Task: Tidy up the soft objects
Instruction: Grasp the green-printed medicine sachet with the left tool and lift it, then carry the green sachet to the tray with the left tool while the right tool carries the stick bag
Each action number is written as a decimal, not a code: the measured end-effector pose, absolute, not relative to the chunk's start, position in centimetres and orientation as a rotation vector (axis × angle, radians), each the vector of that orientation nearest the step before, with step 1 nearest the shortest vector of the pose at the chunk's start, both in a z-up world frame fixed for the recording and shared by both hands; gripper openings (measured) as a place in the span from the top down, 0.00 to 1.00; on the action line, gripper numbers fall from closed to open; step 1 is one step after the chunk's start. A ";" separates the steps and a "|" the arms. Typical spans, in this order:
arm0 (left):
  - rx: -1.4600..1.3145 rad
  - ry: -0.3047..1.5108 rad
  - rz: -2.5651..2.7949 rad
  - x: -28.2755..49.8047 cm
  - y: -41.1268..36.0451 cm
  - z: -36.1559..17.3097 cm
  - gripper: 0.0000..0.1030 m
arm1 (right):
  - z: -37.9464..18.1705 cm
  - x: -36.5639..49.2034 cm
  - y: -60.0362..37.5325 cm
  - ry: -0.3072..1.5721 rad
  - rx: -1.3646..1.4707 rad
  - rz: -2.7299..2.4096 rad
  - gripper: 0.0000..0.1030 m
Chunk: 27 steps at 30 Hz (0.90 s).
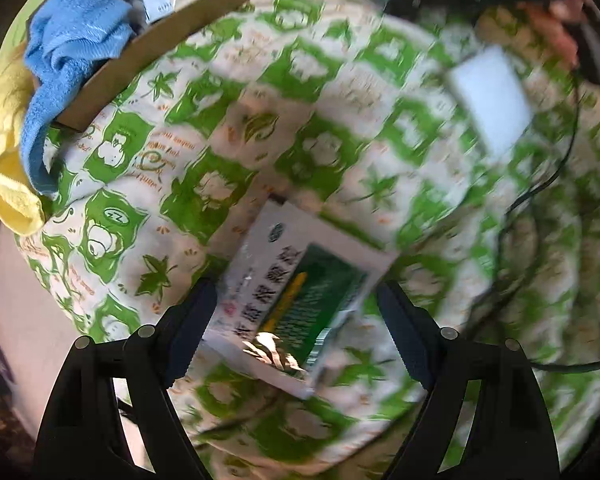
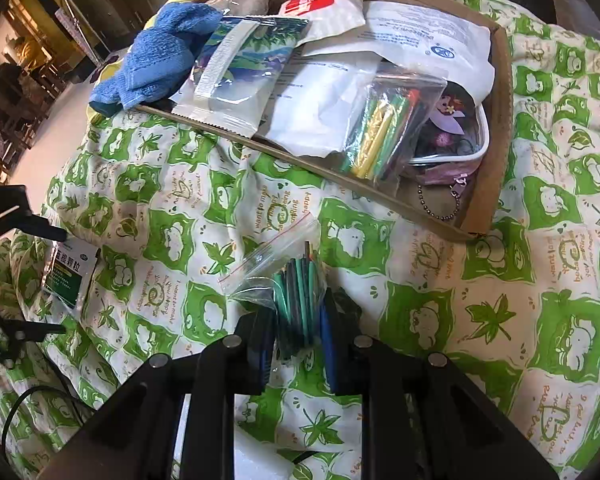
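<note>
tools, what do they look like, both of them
Both are matte black plastic. The left tool has two ribbed, saw-edged black pads on forked arms with round silver pivot pins. The right tool is built alike, with blue pads.

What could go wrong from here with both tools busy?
1. The left tool straddles the green sachet, lying flat on the soft quilt; closing may pinch fabric too.
2. The right tool grips only the zip bag's lower end; its sticks could slip.
3. The box is heaped; additions may slide off.
</note>
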<state>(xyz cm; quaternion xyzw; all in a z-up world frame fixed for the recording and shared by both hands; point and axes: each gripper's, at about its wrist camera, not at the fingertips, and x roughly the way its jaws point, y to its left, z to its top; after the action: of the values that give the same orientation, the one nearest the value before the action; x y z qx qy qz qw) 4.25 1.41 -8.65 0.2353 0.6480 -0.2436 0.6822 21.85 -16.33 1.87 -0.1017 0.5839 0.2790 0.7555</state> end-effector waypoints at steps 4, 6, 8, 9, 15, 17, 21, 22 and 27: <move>0.539 1.462 -0.566 4.1 1.4 -9.5 0.16 | 1.8 22.0 -16.2 1.283 -0.218 0.605 0.81; 0.579 1.468 -0.556 4.1 1.5 -10.2 0.16 | 1.7 22.2 -16.2 1.282 -0.213 0.605 0.81; 0.585 1.483 -0.543 4.2 1.2 -10.3 0.16 | 1.7 22.2 -16.2 1.283 -0.210 0.605 0.81; 0.571 1.491 -0.545 4.4 1.2 -10.3 0.16 | 1.7 22.2 -16.3 1.284 -0.210 0.605 0.81; 0.474 1.472 -0.505 5.2 1.7 -9.6 0.27 | 2.0 21.6 -16.6 1.276 -0.205 0.613 0.81; 0.473 1.468 -0.474 4.4 1.8 -9.5 0.31 | 2.2 21.3 -16.7 1.270 -0.203 0.620 0.81; 0.427 1.462 -0.379 4.1 1.4 -8.8 0.39 | 2.7 20.7 -16.8 1.254 -0.198 0.629 0.81; 0.371 1.460 -0.361 4.4 1.4 -8.3 0.40 | 2.8 20.5 -16.8 1.249 -0.196 0.630 0.81; 0.110 1.355 -0.296 5.9 0.1 -5.3 0.40 | 4.0 20.0 -17.8 1.220 -0.162 0.629 0.81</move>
<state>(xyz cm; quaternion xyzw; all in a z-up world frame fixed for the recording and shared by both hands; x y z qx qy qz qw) 5.86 0.09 -5.28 0.0508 0.6243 -0.1362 0.7675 20.04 -17.84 3.99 -0.0747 0.5626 0.2900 0.7706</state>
